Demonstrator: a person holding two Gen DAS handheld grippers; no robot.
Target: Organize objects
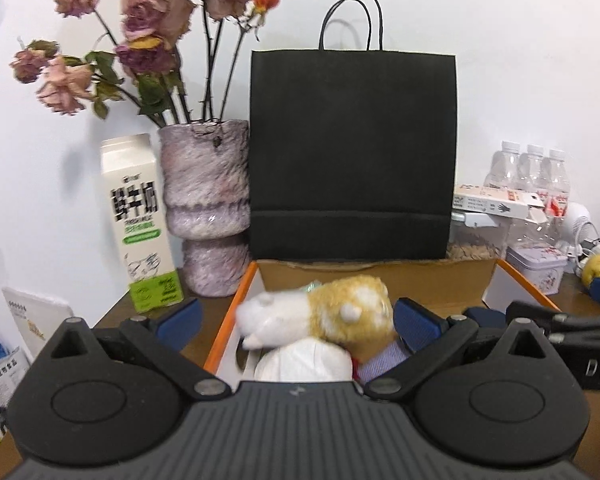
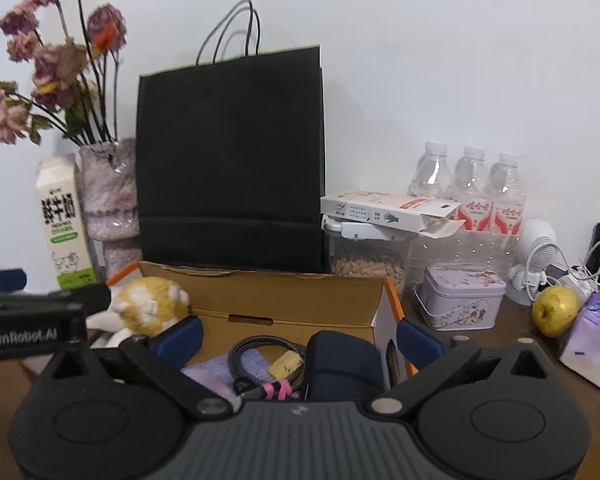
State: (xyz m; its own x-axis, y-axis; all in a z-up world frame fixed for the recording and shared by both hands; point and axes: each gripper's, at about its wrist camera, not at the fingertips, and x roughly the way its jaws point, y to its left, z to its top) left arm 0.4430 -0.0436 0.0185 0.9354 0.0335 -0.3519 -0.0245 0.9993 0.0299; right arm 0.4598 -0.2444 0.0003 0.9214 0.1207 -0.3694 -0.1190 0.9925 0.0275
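Plush toy [image 1: 324, 312]: tan-and-white, lying in the left end of the cardboard box [image 2: 284, 300], on top of something white; touched by neither gripper.
Box contents: coiled black cable [image 2: 260, 360] with a pink tie, dark blue pouch [image 2: 342, 364], lilac cloth [image 2: 220, 368], small yellow item; all inside the box.
Left gripper [image 1: 296, 320]: jaws spread wide, nothing between the pads; toy sits just beyond them.
Right gripper [image 2: 300, 336]: jaws spread wide, empty, above the cable and pouch.
Behind box: black paper bag [image 1: 352, 152] upright against the wall.
Left of bag: vase [image 1: 204, 208] of dried roses, milk carton [image 1: 140, 224].
Right of box: floral tin [image 2: 460, 296], 3 water bottles [image 2: 470, 184], yellow apple [image 2: 554, 310].
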